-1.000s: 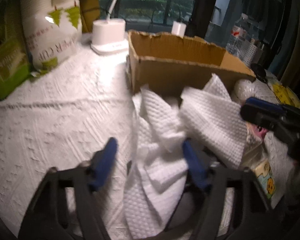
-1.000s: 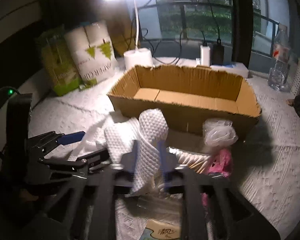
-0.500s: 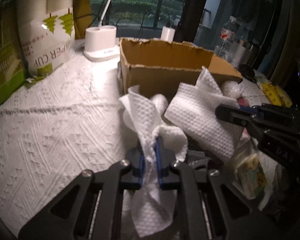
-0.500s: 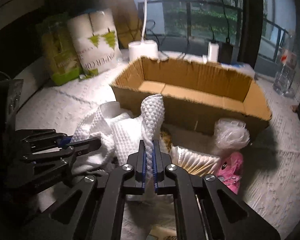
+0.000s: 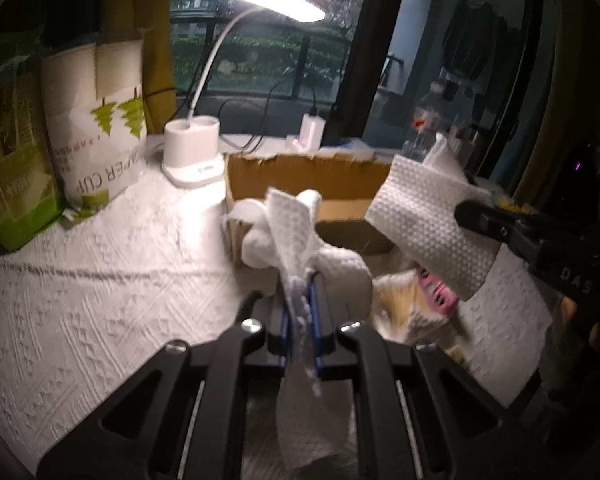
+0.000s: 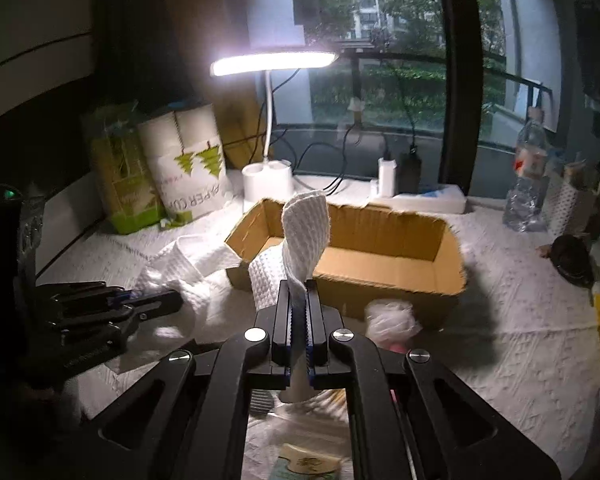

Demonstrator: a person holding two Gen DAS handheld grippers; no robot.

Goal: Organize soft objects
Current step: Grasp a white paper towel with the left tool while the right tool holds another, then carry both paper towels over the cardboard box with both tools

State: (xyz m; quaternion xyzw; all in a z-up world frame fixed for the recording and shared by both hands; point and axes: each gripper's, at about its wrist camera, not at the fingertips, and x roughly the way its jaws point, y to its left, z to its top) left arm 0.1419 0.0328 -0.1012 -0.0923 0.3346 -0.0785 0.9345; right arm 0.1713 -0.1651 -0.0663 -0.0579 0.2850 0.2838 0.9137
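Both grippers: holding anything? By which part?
Both hold the white textured cloth. Left gripper has its jaws shut on a bunched fold; right gripper pinches another part, an end standing above.

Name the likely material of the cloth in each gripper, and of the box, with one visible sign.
Cloth: seemingly soft nonwoven or paper towelling, matte white; waffle-embossed dimples, limp folds.
Box: corrugated cardboard, dull brown; ragged torn rim.
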